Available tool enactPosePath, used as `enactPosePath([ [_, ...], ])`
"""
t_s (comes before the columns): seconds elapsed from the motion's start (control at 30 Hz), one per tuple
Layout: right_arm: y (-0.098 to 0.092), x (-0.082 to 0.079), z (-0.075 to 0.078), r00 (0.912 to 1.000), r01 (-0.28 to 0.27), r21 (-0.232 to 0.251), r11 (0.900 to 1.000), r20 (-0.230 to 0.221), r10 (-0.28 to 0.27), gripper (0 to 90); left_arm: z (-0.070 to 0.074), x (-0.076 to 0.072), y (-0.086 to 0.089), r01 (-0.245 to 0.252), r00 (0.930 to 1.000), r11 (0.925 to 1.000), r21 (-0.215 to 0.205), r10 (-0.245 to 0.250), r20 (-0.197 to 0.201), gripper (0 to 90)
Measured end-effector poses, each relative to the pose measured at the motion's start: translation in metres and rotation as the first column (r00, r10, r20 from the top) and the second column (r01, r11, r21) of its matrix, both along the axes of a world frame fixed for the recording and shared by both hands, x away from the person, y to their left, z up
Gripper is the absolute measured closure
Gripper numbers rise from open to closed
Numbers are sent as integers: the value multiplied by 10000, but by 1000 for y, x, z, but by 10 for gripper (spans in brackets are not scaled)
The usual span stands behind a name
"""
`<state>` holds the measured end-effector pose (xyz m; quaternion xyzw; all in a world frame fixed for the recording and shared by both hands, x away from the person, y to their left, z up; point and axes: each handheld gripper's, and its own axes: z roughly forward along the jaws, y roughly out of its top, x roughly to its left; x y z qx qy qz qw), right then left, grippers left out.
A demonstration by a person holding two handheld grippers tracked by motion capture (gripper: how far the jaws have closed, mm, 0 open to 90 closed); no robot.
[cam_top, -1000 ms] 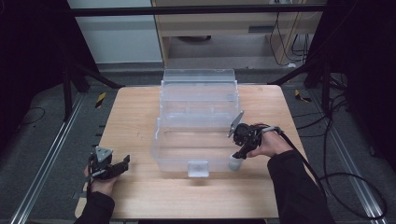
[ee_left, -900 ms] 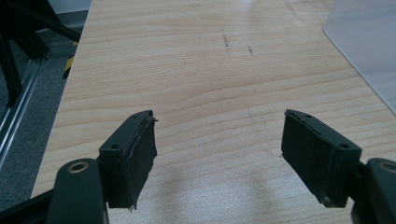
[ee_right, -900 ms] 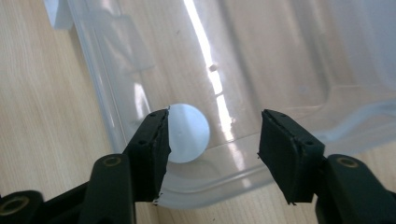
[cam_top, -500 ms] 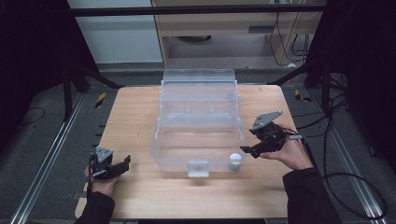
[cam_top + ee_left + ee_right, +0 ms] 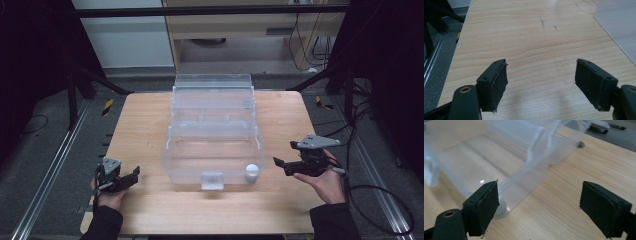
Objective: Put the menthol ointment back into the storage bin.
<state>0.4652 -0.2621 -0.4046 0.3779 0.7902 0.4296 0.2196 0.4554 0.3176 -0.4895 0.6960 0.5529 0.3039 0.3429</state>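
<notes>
Both grippers hold nothing; from above, my right gripper [image 5: 285, 165] has backed off the clear box [image 5: 212, 132], leaving a small white container [image 5: 251, 173] in its front right corner, so I judge the placing done; left gripper [image 5: 541, 82] jaws spread over bare table [image 5: 524, 37]; right gripper view, jaws wide apart beside the box wall.

Open box [image 5: 212, 145] mid-table [image 5: 145, 120], small cylinder [image 5: 251, 173] in its front-right corner — lid [image 5: 212, 82] behind.
</notes>
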Motion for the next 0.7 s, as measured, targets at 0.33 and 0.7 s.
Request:
enactPosePath([
  [0.33, -34, 1, -41, 9801, 1974, 691, 9779, -343, -1954, 142, 0, 3, -1, 87, 10000, 9999, -92, -86, 30, 251],
  [0.7, -37, 9, -73, 9640, 2629, 437, 9638, -538, -2605, 121, -1, 5, 1, 75, 10000, 9995, -305, -74, 43, 242],
])
